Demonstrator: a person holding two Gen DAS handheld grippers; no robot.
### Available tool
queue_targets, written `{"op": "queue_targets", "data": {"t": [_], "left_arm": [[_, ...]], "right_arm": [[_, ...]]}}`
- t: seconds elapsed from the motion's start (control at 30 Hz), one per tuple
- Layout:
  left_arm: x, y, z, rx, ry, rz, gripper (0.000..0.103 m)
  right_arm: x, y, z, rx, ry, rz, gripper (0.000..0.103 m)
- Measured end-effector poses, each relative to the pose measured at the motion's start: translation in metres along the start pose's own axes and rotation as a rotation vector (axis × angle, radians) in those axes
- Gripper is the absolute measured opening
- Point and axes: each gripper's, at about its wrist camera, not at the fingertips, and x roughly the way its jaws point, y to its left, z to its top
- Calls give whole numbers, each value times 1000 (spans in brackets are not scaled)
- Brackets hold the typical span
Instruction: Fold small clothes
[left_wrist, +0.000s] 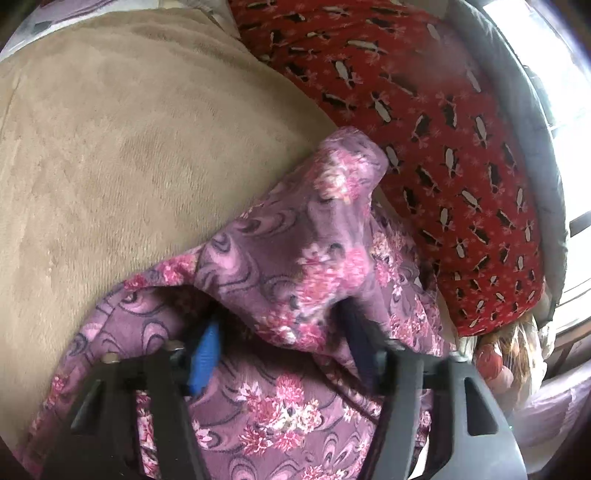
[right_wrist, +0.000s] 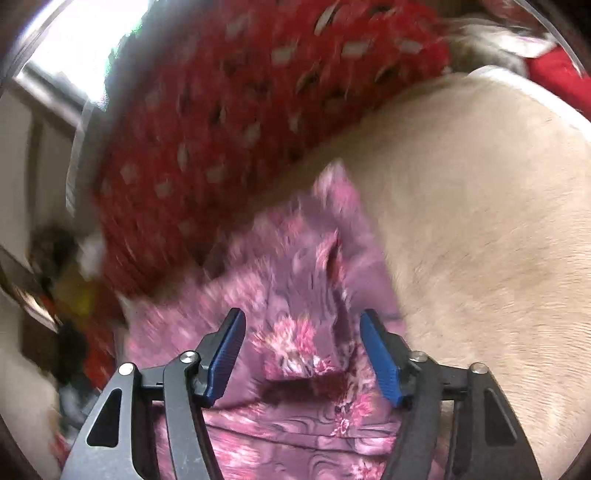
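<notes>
The purple floral garment is lying bunched on the beige plush blanket, and in the left wrist view a fold of it is draping over the tips of the left gripper, hiding most of both fingers. Only the blue pad of 1 finger is showing beneath the cloth, while the other finger is appearing as a dark shape under the fold; the 2 fingers are standing apart, but whether they are pinching any cloth I cannot tell. More of the same fabric is spreading below and between the finger arms, toward the camera. In the right wrist view, which is blurring with motion, the garment is sitting between and ahead of the right gripper, whose 2 blue pads are spread wide with a raised hump of cloth in the gap and neither pad visibly touching it. Beyond the left fingertips, a red cloth with a black-and-white print is lying just past the garment's far end, touching it; in the right view that red cloth is sitting beyond and to the left of the fingers. The beige blanket is filling the area right of the right fingers.
</notes>
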Motion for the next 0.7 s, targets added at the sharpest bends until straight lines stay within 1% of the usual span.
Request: {"op": "queue_targets", "data": {"t": [0.03,0.07,0.13,0.17,0.2,0.23,0.3,0.33,0.37,0.4,0.43,0.47,0.5,0.53,0.57,0.6,0.63,0.67,0.7], "left_arm": [[-1,-1,1,9,4,-15,23],[-2,-2,3,15,4,-16,20],[-5,-1,4,10,-21,23,20],[-3,2,5,2,-14,42,20],[2,6,6,-19,10,55,20],[5,10,7,-35,28,59,20],[6,17,8,-54,57,49,19],[2,18,7,-56,66,48,19],[-4,17,6,-59,72,49,19],[-11,15,4,-60,70,46,19],[-21,10,0,-47,57,37,18],[-30,0,-3,-15,40,32,19],[-37,-10,-7,28,25,35,24],[-41,-22,-11,86,11,48,30],[-40,-30,-14,129,2,77,46],[-34,-35,-16,162,-6,125,52],[-22,-36,-18,191,14,187,52],[-8,-35,-19,210,67,223,51],[7,-33,-22,228,142,247,49]], "right_arm": [[0,9,2,-37,12,24,11],[-10,17,3,-65,-38,56,11],[-28,23,6,-84,-103,94,11],[-37,20,9,-82,-138,89,11],[-37,14,10,-75,-138,64,11],[-33,8,11,-67,-114,31,11],[-9,-12,7,-37,17,-80,11],[-5,-17,4,-24,58,-84,11],[-15,-14,3,-27,31,-82,16],[-29,-6,2,-44,-8,-98,21],[-42,3,1,-71,-48,-106,22],[-54,11,-2,-100,-80,-95,22],[-66,20,-6,-141,-113,-70,22],[-72,27,-11,-176,-116,-61,24],[-72,31,-17,-200,-99,-64,29],[-69,34,-22,-222,-70,-81,30],[-58,32,-27,-233,-31,-109,30],[-43,24,-33,-224,51,-140,29],[-30,12,-41,-197,134,-167,27]]}}
